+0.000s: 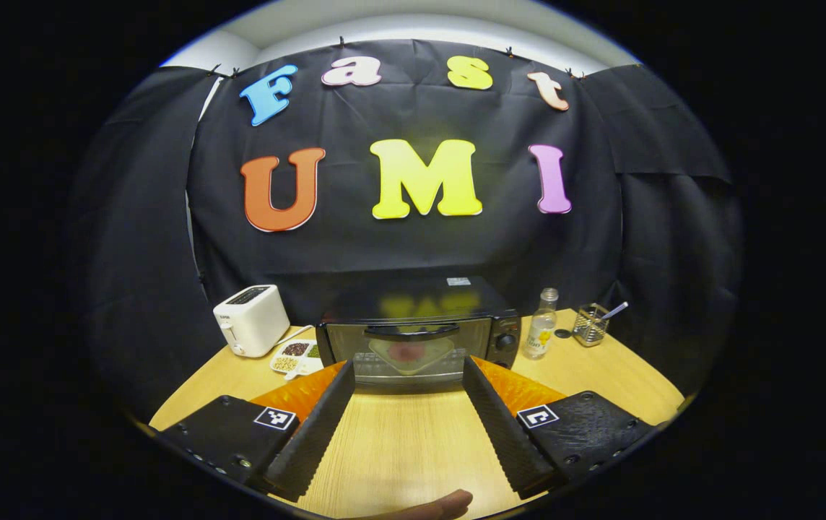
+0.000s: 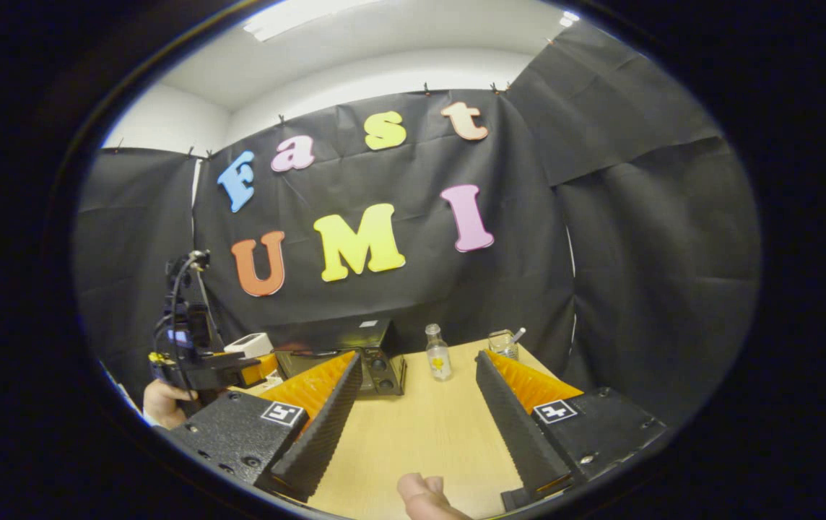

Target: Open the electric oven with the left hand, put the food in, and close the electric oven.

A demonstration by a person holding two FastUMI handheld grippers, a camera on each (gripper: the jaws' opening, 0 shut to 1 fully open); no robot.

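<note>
**Oven shut at the back of the desk, both pairs of fingers spread**

Oven sits at the far middle of the desk, door closed, with something pale and pinkish visible behind the glass. I see my left gripper facing it squarely, fingers wide apart and holding nothing. A white toaster and a divided snack tray stand to its left; a clear bottle and a wire holder to its right. My right gripper is likewise spread and empty above bare desk.
</note>
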